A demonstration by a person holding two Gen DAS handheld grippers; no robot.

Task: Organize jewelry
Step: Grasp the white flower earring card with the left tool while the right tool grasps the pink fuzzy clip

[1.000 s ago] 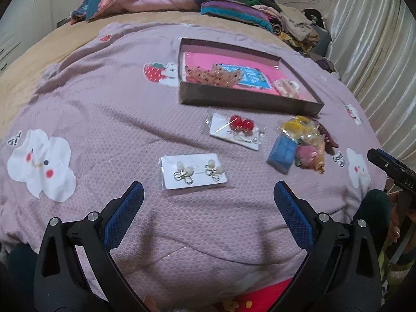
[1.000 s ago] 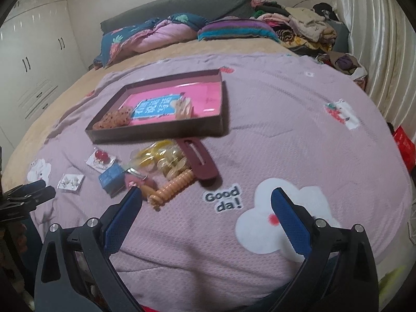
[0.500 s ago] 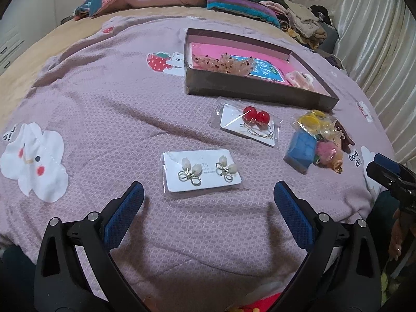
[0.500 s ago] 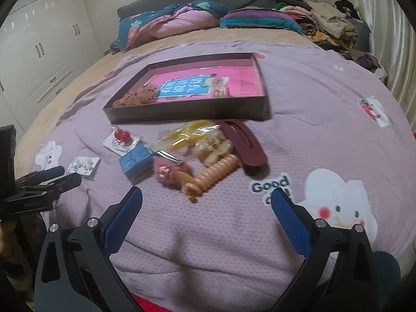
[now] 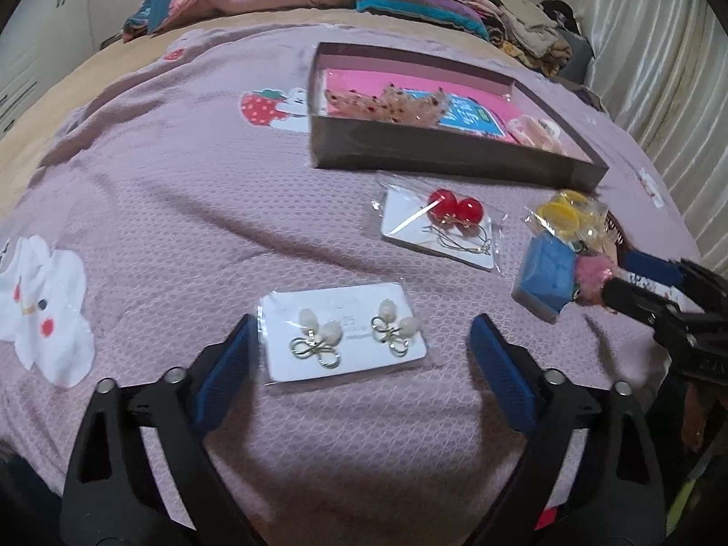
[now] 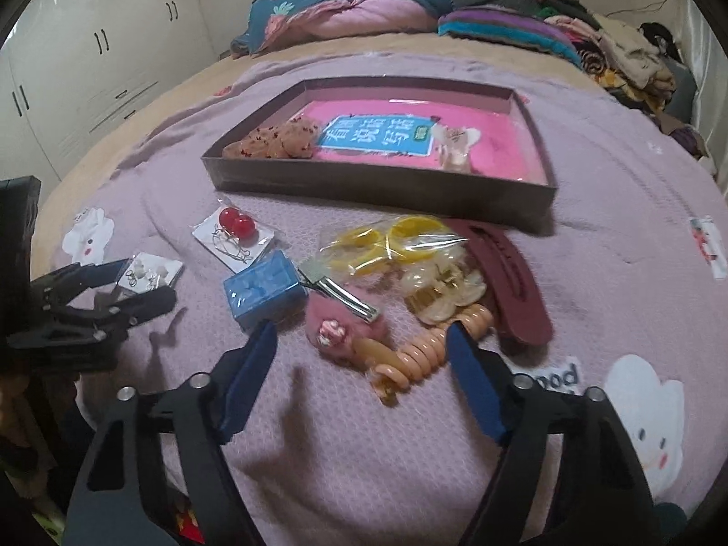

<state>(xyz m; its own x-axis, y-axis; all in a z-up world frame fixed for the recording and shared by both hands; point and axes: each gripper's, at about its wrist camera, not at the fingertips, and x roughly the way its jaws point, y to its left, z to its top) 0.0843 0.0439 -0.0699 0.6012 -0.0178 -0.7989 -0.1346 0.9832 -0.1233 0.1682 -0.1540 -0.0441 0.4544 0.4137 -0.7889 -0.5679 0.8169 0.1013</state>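
A dark tray (image 5: 455, 164) with a pink liner lies on the purple bedspread; it also shows in the right wrist view (image 6: 373, 189). My left gripper (image 5: 359, 377) is open, its jaws on either side of a card of pearl earrings (image 5: 346, 332). A card of red ball earrings (image 5: 443, 227) lies beyond it. My right gripper (image 6: 361, 377) is open around a pink fuzzy clip (image 6: 341, 325) and an orange spiral hair tie (image 6: 423, 350). A blue box (image 6: 264, 289), yellow rings in a bag (image 6: 391, 245) and a maroon hair clip (image 6: 505, 282) lie close by.
Inside the tray are a speckled scrunchie (image 6: 277, 141) and a pale clip (image 6: 455, 145). Pillows and folded clothes (image 6: 523, 32) lie at the bed's far end. White cupboards (image 6: 91, 73) stand to the left. Curtains (image 5: 659, 68) hang on the right.
Both grippers have moved forward and lower toward the bed. The left now straddles the pearl earring card; the right now straddles the pink clip and spiral tie.
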